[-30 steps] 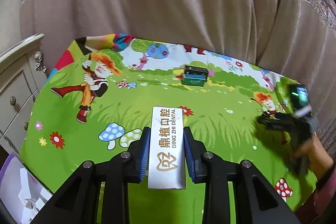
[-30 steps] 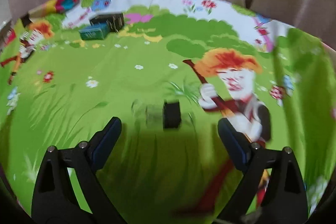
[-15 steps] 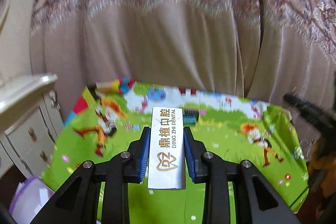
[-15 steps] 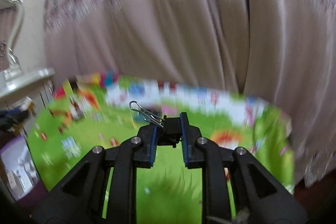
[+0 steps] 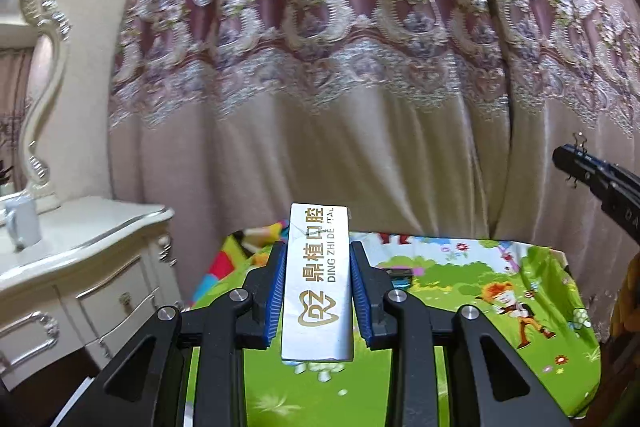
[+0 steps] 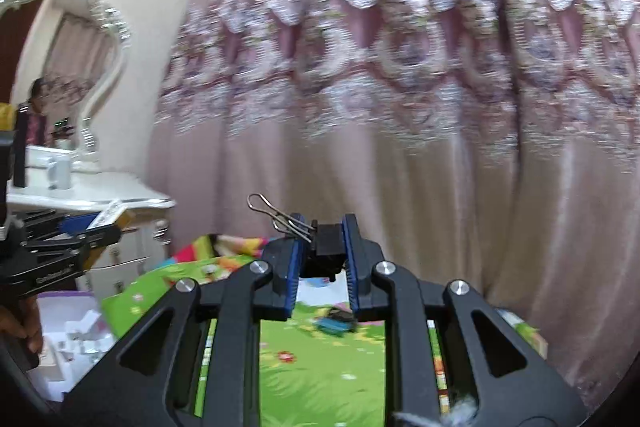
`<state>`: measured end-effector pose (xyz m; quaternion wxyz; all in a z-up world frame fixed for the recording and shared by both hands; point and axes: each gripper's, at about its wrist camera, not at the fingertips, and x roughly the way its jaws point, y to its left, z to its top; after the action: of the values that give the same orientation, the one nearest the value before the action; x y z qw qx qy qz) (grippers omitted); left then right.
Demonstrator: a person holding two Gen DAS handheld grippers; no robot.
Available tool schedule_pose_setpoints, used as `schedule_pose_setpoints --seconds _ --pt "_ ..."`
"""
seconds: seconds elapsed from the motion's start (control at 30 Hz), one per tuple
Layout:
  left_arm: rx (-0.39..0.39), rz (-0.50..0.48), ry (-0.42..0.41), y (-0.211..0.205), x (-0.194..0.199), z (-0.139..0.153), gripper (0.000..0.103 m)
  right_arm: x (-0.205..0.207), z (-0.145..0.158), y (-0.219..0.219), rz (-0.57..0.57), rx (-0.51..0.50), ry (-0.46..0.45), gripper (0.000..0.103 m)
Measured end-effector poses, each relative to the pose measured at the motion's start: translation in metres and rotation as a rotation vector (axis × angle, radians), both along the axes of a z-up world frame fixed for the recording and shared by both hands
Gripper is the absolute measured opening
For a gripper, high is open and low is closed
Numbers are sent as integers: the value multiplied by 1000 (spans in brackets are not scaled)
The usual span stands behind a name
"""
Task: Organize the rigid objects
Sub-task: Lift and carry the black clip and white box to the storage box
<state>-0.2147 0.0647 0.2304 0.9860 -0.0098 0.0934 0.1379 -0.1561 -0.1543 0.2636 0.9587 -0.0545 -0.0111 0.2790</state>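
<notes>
My left gripper [image 5: 318, 267] is shut on a white dental box [image 5: 318, 287] with gold lettering, held high above the cartoon-print table [image 5: 460, 315]. My right gripper [image 6: 323, 247] is shut on a black binder clip [image 6: 326, 247] whose wire handles [image 6: 276, 215] stick out to the left. The right gripper [image 5: 568, 159] also shows at the right edge of the left wrist view, and the left gripper [image 6: 108, 227] with the box shows at the left of the right wrist view. Small dark boxes [image 6: 336, 323] lie on the table far below.
A white dresser [image 5: 80, 239] with a mug [image 5: 24, 227] and an ornate mirror [image 6: 80, 47] stands left of the table. Pink lace curtains [image 5: 360, 87] hang behind. A bin of white scraps [image 6: 76, 331] sits on the floor at the left.
Both grippers rose well above the table and tilted up toward the curtain. The right gripper went from open over the binder clip to shut on it and lifted it.
</notes>
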Motion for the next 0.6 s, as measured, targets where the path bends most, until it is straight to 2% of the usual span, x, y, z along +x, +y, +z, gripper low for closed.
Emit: schedule_pose_setpoints --seconds 0.07,0.2,0.33,0.43,0.5,0.6 --pt "-9 42 13 14 -8 -6 32 -4 -4 21 51 -25 7 23" --pt "-41 134 76 49 -27 -30 32 -15 -22 72 235 -79 73 23" --pt "-101 235 182 86 -47 -69 32 -18 -54 135 448 -184 216 23" --pt "-169 295 289 113 -56 -105 32 -21 -96 193 600 -342 349 23" --pt "-246 340 356 136 -62 -133 32 -28 -137 235 674 -488 423 23" --pt "-347 388 459 163 -71 -170 32 -39 -185 273 729 -643 489 23"
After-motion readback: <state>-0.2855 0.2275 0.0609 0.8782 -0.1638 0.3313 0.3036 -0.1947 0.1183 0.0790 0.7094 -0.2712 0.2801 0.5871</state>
